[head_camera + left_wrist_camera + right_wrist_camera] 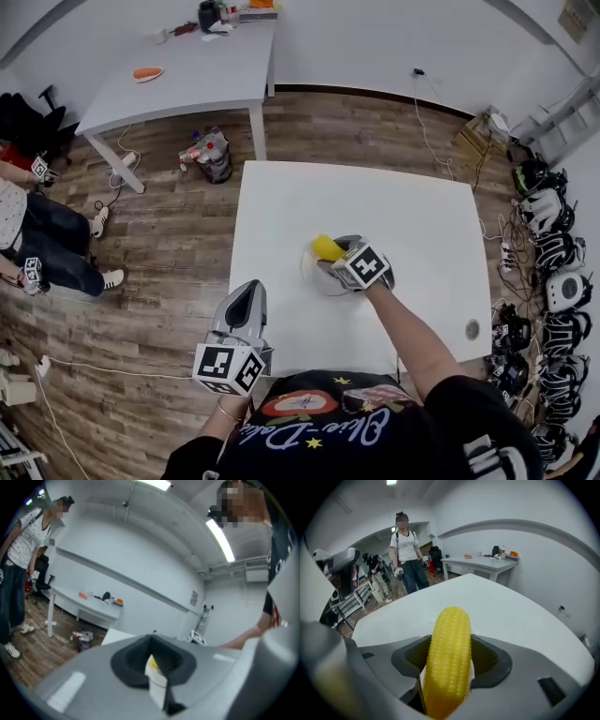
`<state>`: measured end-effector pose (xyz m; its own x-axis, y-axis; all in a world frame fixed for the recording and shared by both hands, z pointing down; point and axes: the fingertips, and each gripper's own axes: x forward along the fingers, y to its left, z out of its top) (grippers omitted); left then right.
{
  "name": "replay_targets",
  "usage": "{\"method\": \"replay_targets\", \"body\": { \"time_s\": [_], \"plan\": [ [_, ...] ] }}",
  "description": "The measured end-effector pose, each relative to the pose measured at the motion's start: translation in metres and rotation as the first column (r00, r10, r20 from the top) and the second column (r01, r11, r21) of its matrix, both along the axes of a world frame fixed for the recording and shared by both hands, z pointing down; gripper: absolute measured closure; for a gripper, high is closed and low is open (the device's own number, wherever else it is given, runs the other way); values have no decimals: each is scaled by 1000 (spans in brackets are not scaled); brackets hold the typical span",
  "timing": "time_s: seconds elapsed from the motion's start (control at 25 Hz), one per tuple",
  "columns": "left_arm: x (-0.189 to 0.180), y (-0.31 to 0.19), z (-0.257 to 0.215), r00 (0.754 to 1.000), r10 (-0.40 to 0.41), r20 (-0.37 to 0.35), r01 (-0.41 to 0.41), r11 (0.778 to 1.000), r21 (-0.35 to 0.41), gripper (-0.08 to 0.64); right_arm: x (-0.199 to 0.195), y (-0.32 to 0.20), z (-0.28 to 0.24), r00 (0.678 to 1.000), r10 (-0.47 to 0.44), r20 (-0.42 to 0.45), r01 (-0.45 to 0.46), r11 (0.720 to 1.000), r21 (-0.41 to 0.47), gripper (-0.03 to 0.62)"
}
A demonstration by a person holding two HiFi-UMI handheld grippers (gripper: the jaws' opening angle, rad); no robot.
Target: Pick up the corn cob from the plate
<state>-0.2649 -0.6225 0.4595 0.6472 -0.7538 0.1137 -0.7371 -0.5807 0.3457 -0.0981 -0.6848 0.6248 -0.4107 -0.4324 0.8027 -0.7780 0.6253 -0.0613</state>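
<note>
1. The right gripper (336, 258) has its jaws closed on the corn cob (450, 653), which fills the gap between them.
2. The cob is over the plate (307, 273) on the white table (375, 206).
3. The left gripper (248, 292) is at the table's near left edge, with its jaws together and empty.
</note>
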Motion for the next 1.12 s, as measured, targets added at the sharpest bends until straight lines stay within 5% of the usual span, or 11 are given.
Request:
{"method": "replay_targets", "body": {
  "time_s": [0.2,0.4,0.64,0.96,1.12],
  "plan": [
    [5,15,0,999,-24,27,24,1000,-2,561,25,16,-50,963,106,250,-157,968,194,336],
    [25,32,-14,998,-30,49,28,999,43,563,53,51,-108,863,134,486,-319,892,321,337],
    [58,53,-31,995,-36,98,25,994,108,562,82,94,-179,730,61,680,-433,812,391,337],
    [70,83,-42,982,-82,168,54,985,164,561,97,137,-217,727,-11,686,-412,793,449,337],
    [69,92,-41,979,-102,177,73,984,162,562,99,145,-220,763,-36,645,-380,782,494,337]
  ]
}}
